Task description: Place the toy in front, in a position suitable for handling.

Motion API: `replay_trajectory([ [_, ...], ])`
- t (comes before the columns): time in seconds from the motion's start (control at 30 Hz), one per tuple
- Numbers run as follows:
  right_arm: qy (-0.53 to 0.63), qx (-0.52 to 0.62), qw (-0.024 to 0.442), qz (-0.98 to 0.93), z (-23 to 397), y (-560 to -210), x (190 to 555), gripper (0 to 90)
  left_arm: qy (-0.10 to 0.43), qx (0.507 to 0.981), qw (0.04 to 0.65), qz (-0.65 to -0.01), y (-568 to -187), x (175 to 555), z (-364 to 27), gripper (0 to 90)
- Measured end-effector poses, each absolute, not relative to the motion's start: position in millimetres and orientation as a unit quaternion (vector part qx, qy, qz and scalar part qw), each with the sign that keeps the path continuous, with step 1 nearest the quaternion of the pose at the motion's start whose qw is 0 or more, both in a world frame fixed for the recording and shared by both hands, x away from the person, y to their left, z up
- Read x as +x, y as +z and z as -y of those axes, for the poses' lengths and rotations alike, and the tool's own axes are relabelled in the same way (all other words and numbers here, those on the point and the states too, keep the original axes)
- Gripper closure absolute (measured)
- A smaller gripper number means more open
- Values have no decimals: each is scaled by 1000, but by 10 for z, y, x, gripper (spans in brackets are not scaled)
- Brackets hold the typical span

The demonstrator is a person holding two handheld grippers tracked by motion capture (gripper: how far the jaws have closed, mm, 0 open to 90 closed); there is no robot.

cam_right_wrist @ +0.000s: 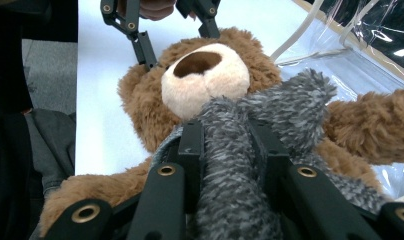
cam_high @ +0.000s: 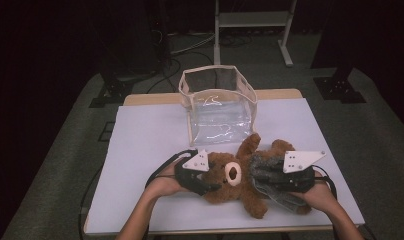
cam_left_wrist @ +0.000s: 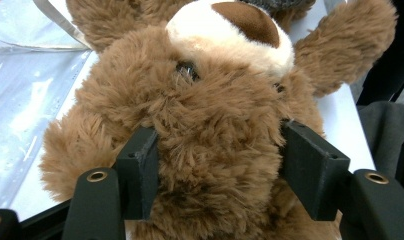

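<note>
Lying on its back near the front edge of the white table [cam_high: 140, 145], the brown plush teddy bear [cam_high: 233, 181] has its cream snout turned up and its head toward the left. The left gripper [cam_high: 206, 186] comes from the left side, and its two black jaws press into the fur on both sides of the bear's head, so it is gripping the head. The right gripper [cam_high: 262, 177] is closed on a fold of the fuzzy grey knitted garment [cam_high: 270, 172] that covers the bear's body, with the grey cloth squeezed between its jaws. Just behind the bear, toward the far side of the table, stands the clear plastic bag with beige trim [cam_high: 217, 102], open at the top.
</note>
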State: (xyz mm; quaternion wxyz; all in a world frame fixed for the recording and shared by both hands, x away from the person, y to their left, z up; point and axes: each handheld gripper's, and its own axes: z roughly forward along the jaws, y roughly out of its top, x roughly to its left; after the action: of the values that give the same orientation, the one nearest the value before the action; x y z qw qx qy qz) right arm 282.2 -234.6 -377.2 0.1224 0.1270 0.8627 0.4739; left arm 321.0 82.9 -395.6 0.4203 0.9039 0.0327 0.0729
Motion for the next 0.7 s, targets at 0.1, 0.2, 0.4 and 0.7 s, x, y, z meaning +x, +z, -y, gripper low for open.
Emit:
replay_trajectory([
  [0.1, 482, 129, 122, -858, 2383, -3805, 2800, 706, 88, 902, 422, -36, -3898, 3226, -905, 338],
  [0.2, 482, 131, 118, -859, 2443, -3827, 2768, 707, 98, 891, 441, -40, -3844, 3232, -976, 339],
  [0.4, 463, 119, 125, -870, 2394, -3719, 2694, 707, 91, 896, 434, -32, -3921, 3240, -921, 353],
  [0.7, 443, 52, 106, -889, 1809, -3697, 2753, 707, 98, 895, 434, -31, -3954, 3228, -944, 360],
])
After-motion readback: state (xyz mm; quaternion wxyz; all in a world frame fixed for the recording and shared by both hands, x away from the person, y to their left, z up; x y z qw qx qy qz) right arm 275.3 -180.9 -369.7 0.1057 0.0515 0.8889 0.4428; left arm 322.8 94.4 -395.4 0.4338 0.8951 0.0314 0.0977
